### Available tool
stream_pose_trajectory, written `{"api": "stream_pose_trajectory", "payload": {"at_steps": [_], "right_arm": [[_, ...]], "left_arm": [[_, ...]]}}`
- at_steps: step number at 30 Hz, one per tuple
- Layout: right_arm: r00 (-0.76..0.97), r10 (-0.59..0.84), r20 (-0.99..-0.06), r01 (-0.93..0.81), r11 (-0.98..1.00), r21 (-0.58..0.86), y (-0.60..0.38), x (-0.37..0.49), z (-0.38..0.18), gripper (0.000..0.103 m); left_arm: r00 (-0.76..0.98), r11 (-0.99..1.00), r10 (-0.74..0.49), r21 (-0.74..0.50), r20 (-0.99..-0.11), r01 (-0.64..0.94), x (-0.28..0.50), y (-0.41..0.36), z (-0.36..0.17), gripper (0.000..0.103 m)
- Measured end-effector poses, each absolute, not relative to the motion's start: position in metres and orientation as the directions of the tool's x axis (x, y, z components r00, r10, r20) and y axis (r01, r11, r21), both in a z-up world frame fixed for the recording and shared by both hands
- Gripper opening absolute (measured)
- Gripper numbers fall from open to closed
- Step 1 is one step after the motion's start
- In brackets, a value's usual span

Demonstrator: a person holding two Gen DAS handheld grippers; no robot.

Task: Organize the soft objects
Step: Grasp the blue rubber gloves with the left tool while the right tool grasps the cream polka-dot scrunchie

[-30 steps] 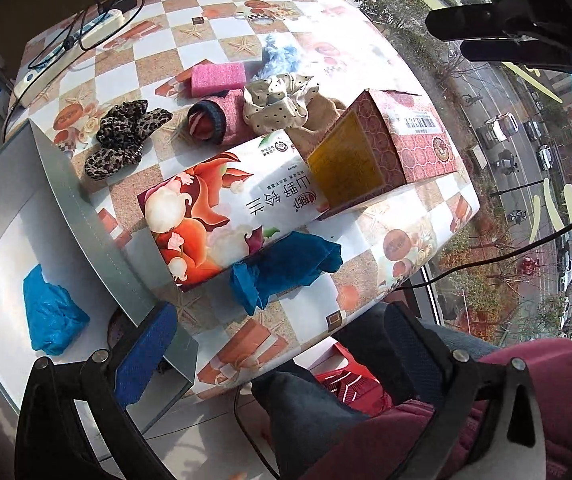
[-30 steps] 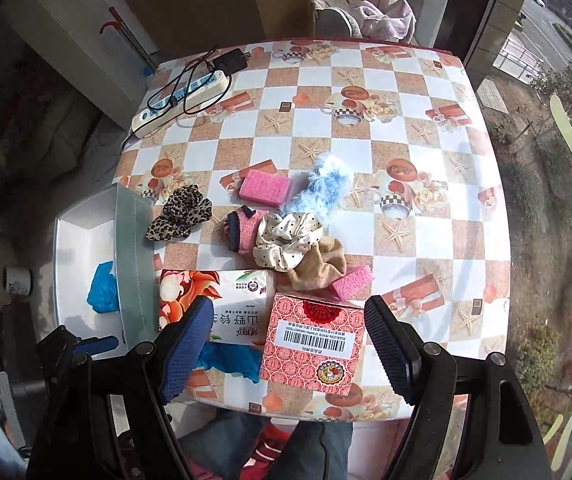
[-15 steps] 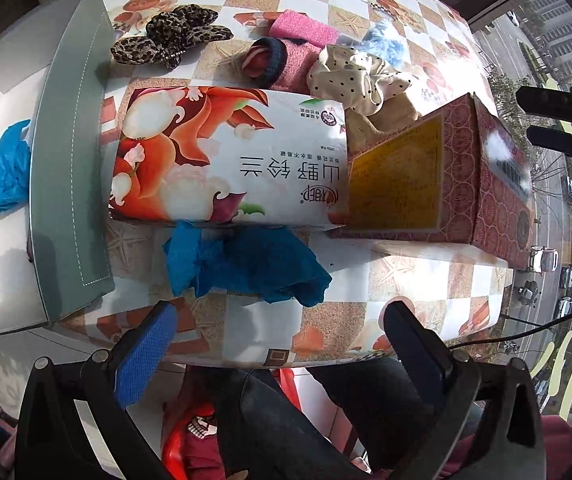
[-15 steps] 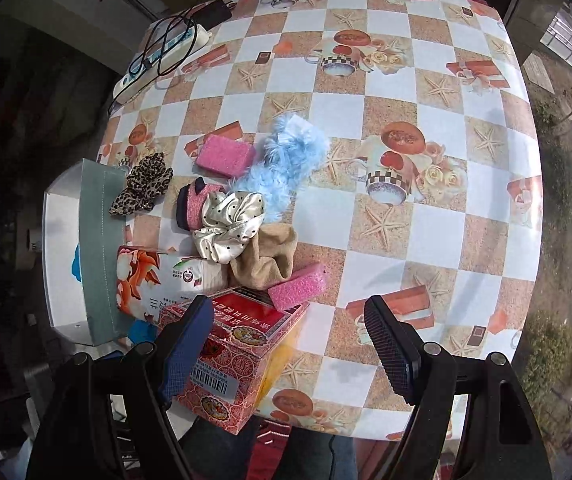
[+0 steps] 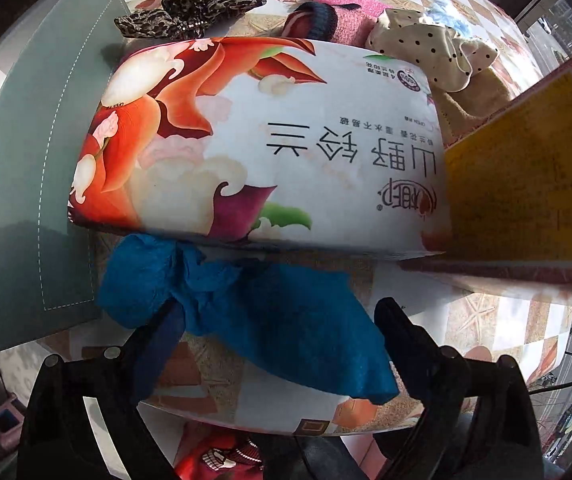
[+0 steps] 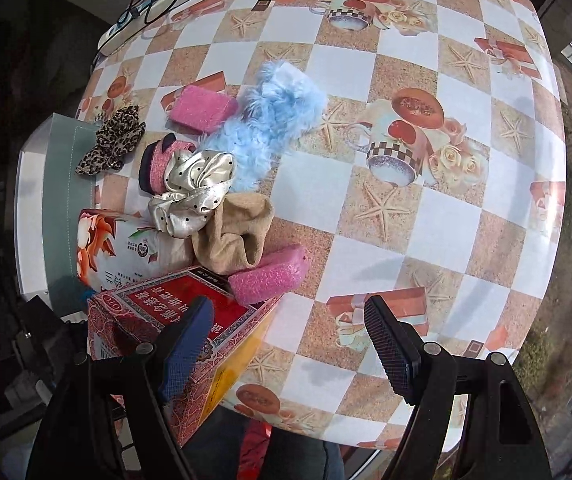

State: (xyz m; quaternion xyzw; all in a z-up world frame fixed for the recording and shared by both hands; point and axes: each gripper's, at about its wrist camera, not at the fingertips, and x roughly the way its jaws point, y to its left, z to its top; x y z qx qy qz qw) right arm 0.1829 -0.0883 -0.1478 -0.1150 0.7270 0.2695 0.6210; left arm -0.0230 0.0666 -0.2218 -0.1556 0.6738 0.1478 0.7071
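A crumpled blue cloth (image 5: 254, 312) lies at the table's near edge, in front of a white and orange tissue pack (image 5: 262, 140). My left gripper (image 5: 278, 328) is open, its fingers on either side of the cloth. In the right wrist view lie a fluffy light-blue piece (image 6: 274, 120), two pink sponges (image 6: 202, 108) (image 6: 270, 276), a dotted cream scrunchie (image 6: 190, 192), a tan cloth (image 6: 234, 236), a leopard scrunchie (image 6: 114, 140) and a pink and navy band (image 6: 158, 164). My right gripper (image 6: 286, 344) is open and empty above the table's near edge.
A red patterned box (image 6: 174, 336) with a yellow side stands next to the tissue pack. A white bin with a grey-green flap (image 5: 34, 184) sits against the table's left side. A power strip (image 6: 154, 4) with cables lies at the far left. The checkered tablecloth (image 6: 426, 208) covers the table.
My left gripper has moved in close to the blue cloth, which now sits between its fingers. My right gripper has moved forward and rightward over the table.
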Motion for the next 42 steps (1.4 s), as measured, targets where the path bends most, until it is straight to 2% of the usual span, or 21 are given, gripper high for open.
{"api": "stream_pose_trajectory", "payload": {"at_steps": [1, 3, 4, 6, 7, 9, 10, 18, 19, 21, 23, 26, 33, 39, 42], "right_arm": [[-0.203, 0.168, -0.964, -0.504, 0.827, 0.251, -0.086, 0.184, -0.150, 0.079], [-0.212, 0.172, -0.962, -0.505, 0.823, 0.259, -0.078, 0.188, -0.154, 0.079], [-0.215, 0.172, -0.961, -0.509, 0.820, 0.261, -0.074, 0.190, -0.156, 0.079], [-0.216, 0.173, -0.961, -0.523, 0.810, 0.264, -0.062, 0.195, -0.160, 0.079], [-0.219, 0.175, -0.960, -0.532, 0.804, 0.267, -0.055, 0.197, -0.162, 0.079], [-0.230, 0.176, -0.957, -0.550, 0.788, 0.277, -0.040, 0.200, -0.168, 0.079], [-0.237, 0.175, -0.956, -0.557, 0.782, 0.281, -0.032, 0.201, -0.172, 0.079], [-0.321, 0.146, -0.936, -0.588, 0.744, 0.318, 0.016, 0.206, -0.208, 0.079], [-0.328, 0.137, -0.935, -0.587, 0.746, 0.315, 0.018, 0.206, -0.212, 0.075], [-0.347, 0.125, -0.929, -0.582, 0.748, 0.318, 0.019, 0.204, -0.217, 0.060], [-0.357, 0.121, -0.926, -0.586, 0.743, 0.323, 0.020, 0.203, -0.219, 0.032], [-0.344, 0.135, -0.929, -0.597, 0.732, 0.327, 0.017, 0.202, -0.213, 0.021], [-0.324, 0.247, -0.913, -0.555, 0.732, 0.395, 0.001, 0.208, -0.182, 0.021], [-0.360, 0.385, -0.850, -0.448, 0.728, 0.519, -0.012, 0.224, -0.158, 0.020], [-0.326, 0.388, -0.862, -0.440, 0.745, 0.501, -0.021, 0.227, -0.145, 0.020]], "left_arm": [[0.031, 0.905, 0.001, -0.013, -1.000, -0.426, -0.023, 0.068, -0.224, 0.085], [0.030, 0.901, -0.011, -0.023, -0.999, -0.433, -0.023, 0.070, -0.225, 0.066], [0.033, 0.899, -0.019, -0.031, -0.999, -0.436, -0.023, 0.072, -0.224, 0.061], [0.041, 0.893, -0.032, -0.047, -0.999, -0.447, -0.024, 0.075, -0.222, 0.044], [0.043, 0.890, -0.044, -0.059, -0.998, -0.452, -0.026, 0.077, -0.221, 0.041], [0.044, 0.888, -0.058, -0.071, -0.997, -0.454, -0.028, 0.080, -0.219, 0.027], [0.046, 0.887, -0.063, -0.077, -0.997, -0.456, -0.031, 0.081, -0.217, 0.025], [0.081, 0.886, -0.054, -0.085, -0.995, -0.456, -0.041, 0.087, -0.190, 0.023], [0.086, 0.887, -0.050, -0.084, -0.995, -0.455, -0.040, 0.088, -0.186, 0.023], [0.094, 0.892, -0.044, -0.081, -0.995, -0.445, -0.043, 0.090, -0.177, 0.023], [0.102, 0.898, -0.039, -0.079, -0.994, -0.433, -0.036, 0.087, -0.168, 0.023], [0.120, 0.908, -0.039, -0.085, -0.992, -0.410, -0.031, 0.086, -0.153, 0.023], [0.196, 0.920, 0.014, -0.064, -0.980, -0.387, -0.015, 0.092, -0.107, 0.023], [0.259, 0.920, 0.068, -0.039, -0.963, -0.389, 0.009, 0.087, -0.085, 0.023], [0.281, 0.923, 0.082, -0.033, -0.956, -0.384, 0.020, 0.090, -0.076, 0.023]]}}
